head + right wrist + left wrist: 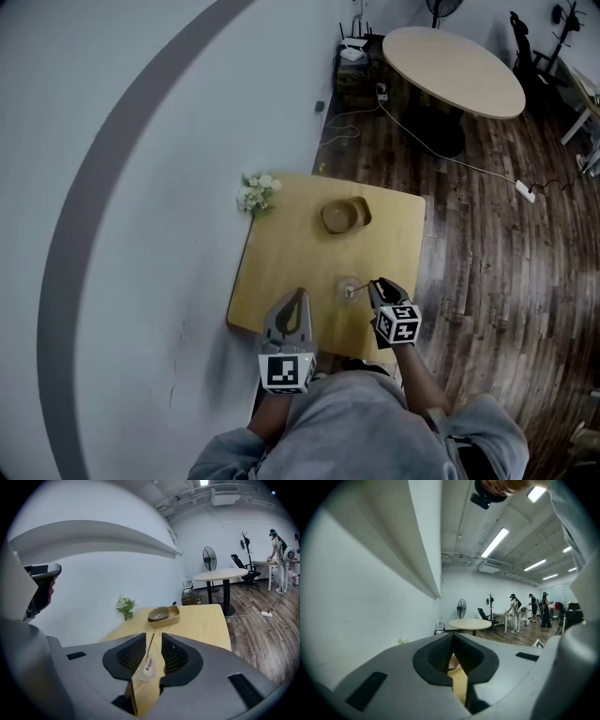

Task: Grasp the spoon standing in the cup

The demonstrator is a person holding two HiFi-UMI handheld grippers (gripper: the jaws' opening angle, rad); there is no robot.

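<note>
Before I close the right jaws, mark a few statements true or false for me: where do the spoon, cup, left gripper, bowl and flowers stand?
1. The spoon handle rises between the jaws of the right gripper. True.
2. The cup lies tipped on its side. False: it stands upright on the table.
3. The left gripper holds the cup. False: it is empty, jaws together, off to the cup's left.
4. The bowl sits in a tray farther along the table. True.
5. The flowers stand right beside the cup. False: they are at the far left corner.
</note>
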